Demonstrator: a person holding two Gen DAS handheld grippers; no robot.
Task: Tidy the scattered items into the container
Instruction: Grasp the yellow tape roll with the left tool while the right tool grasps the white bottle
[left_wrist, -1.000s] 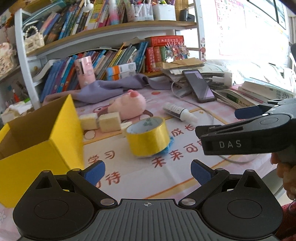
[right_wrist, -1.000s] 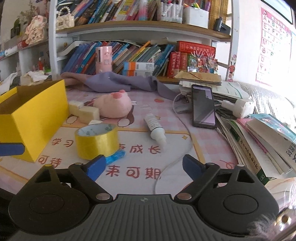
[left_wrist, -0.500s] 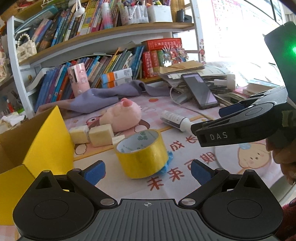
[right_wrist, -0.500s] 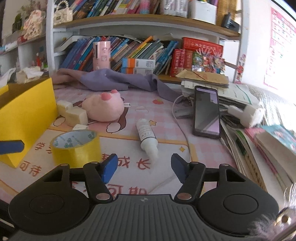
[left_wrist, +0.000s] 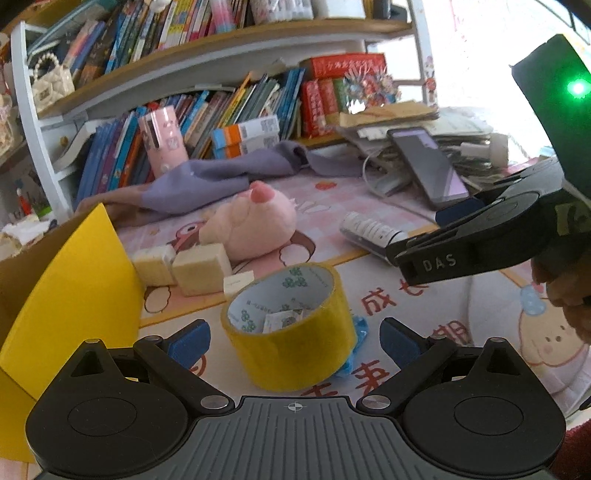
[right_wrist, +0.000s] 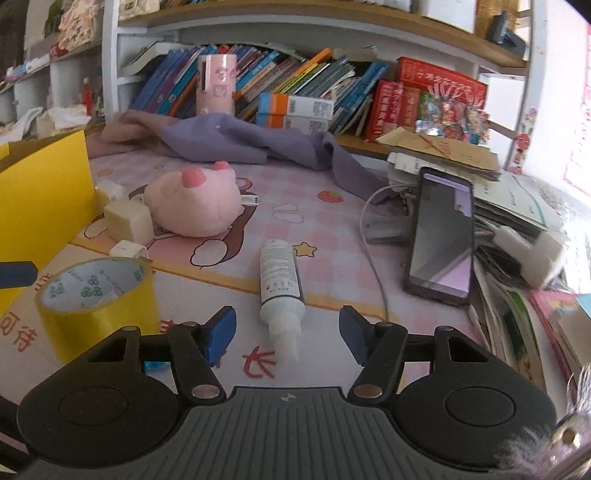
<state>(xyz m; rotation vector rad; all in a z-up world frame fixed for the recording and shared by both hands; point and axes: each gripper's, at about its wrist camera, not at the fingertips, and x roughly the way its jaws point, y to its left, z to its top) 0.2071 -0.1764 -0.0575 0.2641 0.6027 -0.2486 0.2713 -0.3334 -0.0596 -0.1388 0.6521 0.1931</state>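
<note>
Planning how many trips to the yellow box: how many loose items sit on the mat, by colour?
Yellow: 1, tape roll
Pink: 1, plush toy
White: 1, bottle
Cream: 2, blocks
Total: 5

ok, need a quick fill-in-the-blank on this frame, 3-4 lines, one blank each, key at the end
1. The roll of tape between the left gripper fingers is ____ in colour.
2. The white squeeze bottle ahead of the right gripper lies on its ____.
3. The round pink plush toy sits beside two pale ____ blocks.
4. The open cardboard box has yellow outer walls and stands ____ of the tape.

Missing: yellow; side; foam; left
</note>
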